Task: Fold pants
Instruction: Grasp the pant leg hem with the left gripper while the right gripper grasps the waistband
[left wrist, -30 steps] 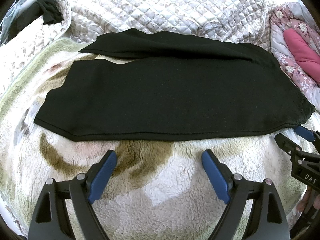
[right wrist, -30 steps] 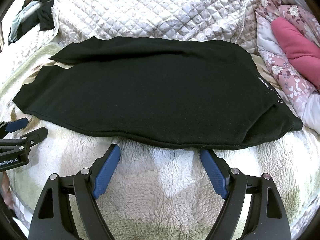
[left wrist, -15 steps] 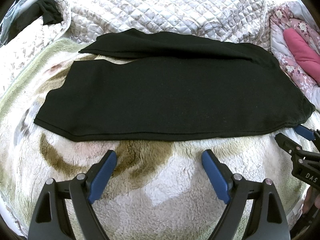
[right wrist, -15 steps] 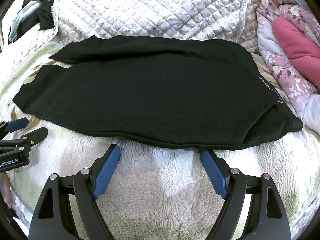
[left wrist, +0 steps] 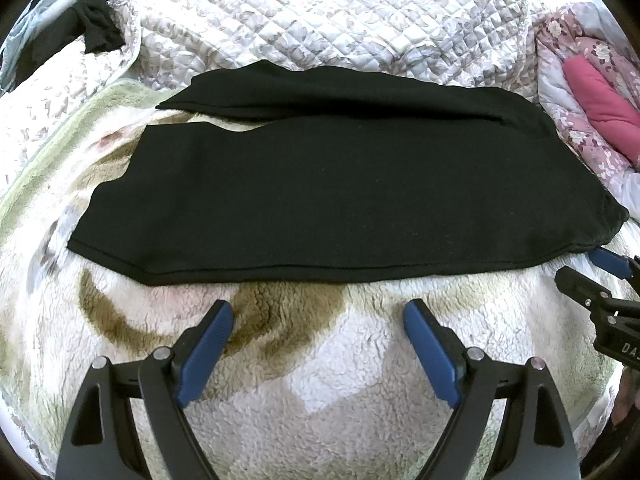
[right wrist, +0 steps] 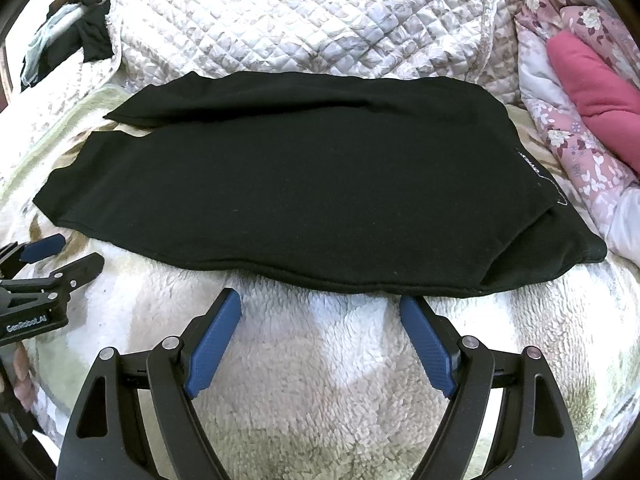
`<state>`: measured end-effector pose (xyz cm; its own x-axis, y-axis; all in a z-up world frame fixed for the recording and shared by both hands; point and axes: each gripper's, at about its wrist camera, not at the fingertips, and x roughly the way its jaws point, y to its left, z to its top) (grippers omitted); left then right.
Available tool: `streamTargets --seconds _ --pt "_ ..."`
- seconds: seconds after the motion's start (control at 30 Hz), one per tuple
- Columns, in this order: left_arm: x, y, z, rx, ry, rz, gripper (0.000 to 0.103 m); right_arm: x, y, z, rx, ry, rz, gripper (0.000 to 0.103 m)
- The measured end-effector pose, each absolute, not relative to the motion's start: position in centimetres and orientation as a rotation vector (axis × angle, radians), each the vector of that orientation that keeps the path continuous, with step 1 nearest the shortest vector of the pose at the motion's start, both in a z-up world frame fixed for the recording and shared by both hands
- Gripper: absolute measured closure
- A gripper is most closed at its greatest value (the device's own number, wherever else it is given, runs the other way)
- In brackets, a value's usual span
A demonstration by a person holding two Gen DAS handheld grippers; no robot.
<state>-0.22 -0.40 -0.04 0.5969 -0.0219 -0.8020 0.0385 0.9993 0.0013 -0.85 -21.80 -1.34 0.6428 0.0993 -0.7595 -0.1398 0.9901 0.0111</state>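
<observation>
Black pants point(left wrist: 340, 192) lie flat across a fleece blanket, legs pointing left, waist at the right; they also show in the right wrist view point(right wrist: 312, 192). My left gripper point(left wrist: 318, 312) is open and empty, just short of the pants' near hem. My right gripper point(right wrist: 320, 304) is open and empty, its fingertips right at the near hem by the waist end. The right gripper shows at the right edge of the left wrist view point(left wrist: 588, 268). The left gripper shows at the left edge of the right wrist view point(right wrist: 60, 254).
The cream and brown fleece blanket point(left wrist: 320, 380) covers the bed. A quilted bedspread point(left wrist: 320, 12) is bunched behind the pants. A pink pillow on floral bedding point(right wrist: 592, 92) lies at the right. Dark clothes point(right wrist: 88, 36) sit at the far left.
</observation>
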Motion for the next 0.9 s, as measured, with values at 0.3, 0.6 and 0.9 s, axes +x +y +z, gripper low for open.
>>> streamTargets --seconds 0.3,0.6,0.9 --pt "-0.8 1.0 0.8 -0.073 0.903 -0.054 0.017 -1.3 -24.2 -0.3 0.033 0.845 0.127 0.021" --pt "-0.6 6.8 0.6 -0.329 0.887 -0.014 0.019 -0.6 -30.1 -0.9 0.257 0.861 0.036 0.021" --pt "2.7 8.7 -0.1 -0.437 0.854 0.016 0.019 3.0 -33.9 -1.3 0.508 0.827 0.033 0.023"
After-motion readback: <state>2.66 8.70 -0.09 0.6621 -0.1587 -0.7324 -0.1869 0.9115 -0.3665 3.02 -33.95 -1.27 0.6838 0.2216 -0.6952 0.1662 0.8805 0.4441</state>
